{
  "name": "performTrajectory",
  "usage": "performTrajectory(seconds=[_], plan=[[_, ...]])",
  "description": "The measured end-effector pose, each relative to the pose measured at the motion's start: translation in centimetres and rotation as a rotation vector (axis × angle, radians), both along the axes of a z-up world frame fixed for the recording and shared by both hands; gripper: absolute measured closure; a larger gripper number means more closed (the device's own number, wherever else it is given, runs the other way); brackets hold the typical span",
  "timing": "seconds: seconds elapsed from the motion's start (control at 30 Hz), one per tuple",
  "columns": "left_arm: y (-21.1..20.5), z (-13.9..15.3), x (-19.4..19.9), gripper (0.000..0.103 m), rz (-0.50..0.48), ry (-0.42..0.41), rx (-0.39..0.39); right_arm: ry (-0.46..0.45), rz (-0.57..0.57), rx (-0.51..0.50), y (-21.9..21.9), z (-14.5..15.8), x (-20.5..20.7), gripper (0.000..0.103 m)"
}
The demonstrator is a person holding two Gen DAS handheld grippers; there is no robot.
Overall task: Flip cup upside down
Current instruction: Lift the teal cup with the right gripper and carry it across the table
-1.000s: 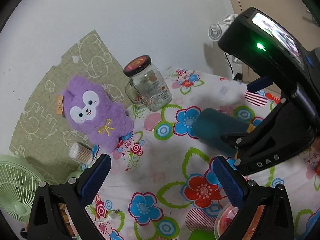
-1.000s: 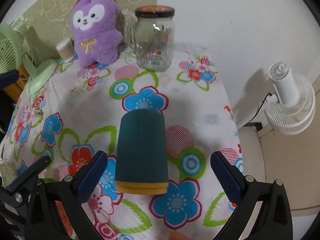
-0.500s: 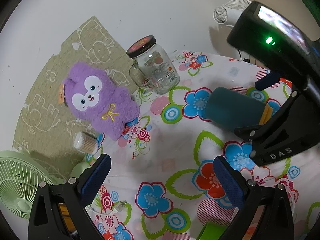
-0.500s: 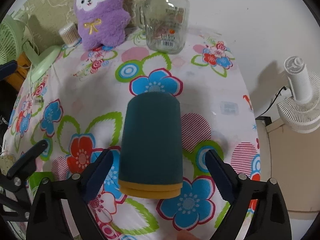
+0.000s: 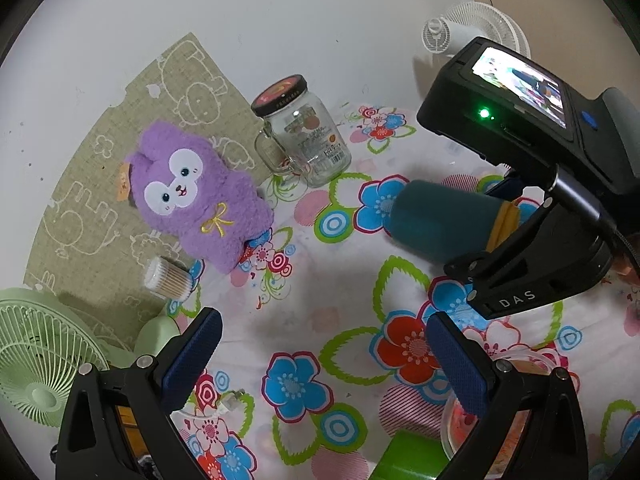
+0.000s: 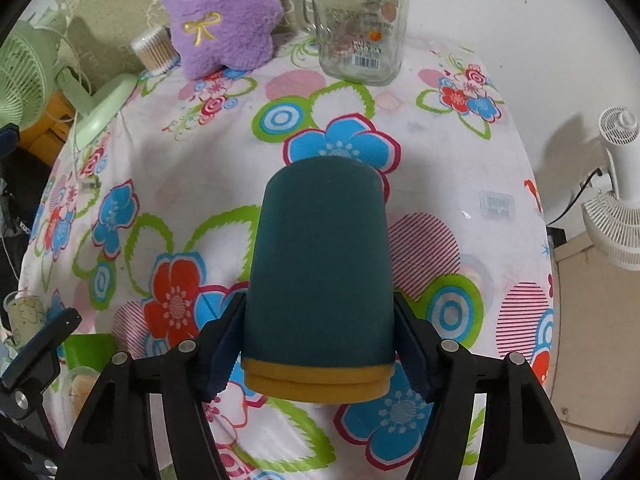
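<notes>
A dark teal cup with a yellow rim band lies on its side on the flowered tablecloth, closed bottom pointing away from the right wrist camera. My right gripper is shut on the cup near its yellow rim, one finger on each side. In the left wrist view the cup lies at the right with the right gripper's black body around its rim end. My left gripper is open and empty above the cloth, left of the cup.
A glass jar mug with a dark lid and a purple plush toy stand at the back of the table. A toothpick holder and a green fan are at the left. A white fan stands off the table's right edge.
My right gripper has moved forward around the cup and its fingers have closed from wide open onto the cup's sides. The left gripper has stayed open, shifting slightly.
</notes>
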State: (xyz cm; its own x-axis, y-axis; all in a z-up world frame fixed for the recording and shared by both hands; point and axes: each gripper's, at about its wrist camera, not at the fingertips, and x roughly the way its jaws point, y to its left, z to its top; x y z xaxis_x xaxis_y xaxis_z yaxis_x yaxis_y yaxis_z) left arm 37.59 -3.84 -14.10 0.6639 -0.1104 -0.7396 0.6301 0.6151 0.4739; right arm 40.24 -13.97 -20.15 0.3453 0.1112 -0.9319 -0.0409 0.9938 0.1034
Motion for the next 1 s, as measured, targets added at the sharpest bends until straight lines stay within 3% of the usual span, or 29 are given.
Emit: performTrajectory(seconds=[0.47, 0.77, 1.0], plan=[[2.2, 2.2, -3.4, 0.000, 0.003, -0.020, -0.028, -0.114, 0.005, 0.073, 0.1, 4.6, -3.6, 0.033], [4.7, 4.8, -7.8, 0.000, 0.006, -0.024, -0.110, -0.230, 0.078, 0.058, 3.0, 9.7, -10.8, 0.033], [7.1, 6.3, -12.7, 0.000, 0.014, -0.028, -0.179, -0.275, 0.141, 0.045, 5.7, 11.2, -16.1, 0.033]])
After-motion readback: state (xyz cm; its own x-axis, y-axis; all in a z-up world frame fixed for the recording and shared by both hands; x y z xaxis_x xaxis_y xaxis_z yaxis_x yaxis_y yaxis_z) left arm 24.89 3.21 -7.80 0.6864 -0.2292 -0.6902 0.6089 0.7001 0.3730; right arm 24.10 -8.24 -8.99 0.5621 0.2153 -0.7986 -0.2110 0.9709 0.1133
